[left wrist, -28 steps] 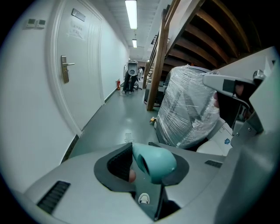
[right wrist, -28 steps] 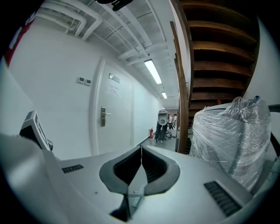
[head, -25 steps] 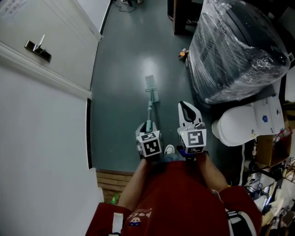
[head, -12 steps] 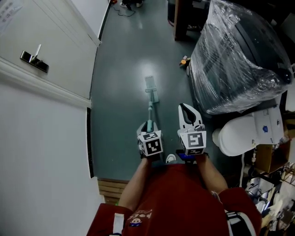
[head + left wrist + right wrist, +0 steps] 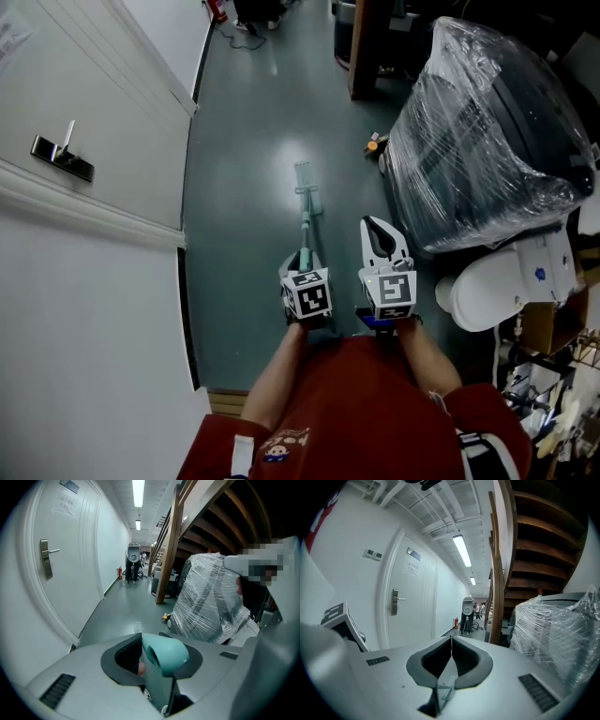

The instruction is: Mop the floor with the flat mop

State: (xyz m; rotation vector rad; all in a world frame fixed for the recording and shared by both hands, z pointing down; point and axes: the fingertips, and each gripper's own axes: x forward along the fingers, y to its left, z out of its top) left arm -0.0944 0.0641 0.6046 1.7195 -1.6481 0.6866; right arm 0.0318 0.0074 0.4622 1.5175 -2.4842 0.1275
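Pinching the teal top of the flat mop (image 5: pixel 306 223), your left claw (image 5: pixel 302 261) sits low in front of you. The pole runs forward and down to the mop head (image 5: pixel 306 183), which lies flat on the grey-green floor (image 5: pixel 248 122) between the white door (image 5: pixel 84 103) and a plastic-wrapped bulk (image 5: pixel 487 141). Your right claw (image 5: pixel 379 228) hangs just beside the left, jaws pressed together on nothing.

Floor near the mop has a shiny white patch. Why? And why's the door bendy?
Head view: glare, likely from a ceiling light, on the floor just beyond the mop head. Left gripper view: the wide-angle lens curves the door.
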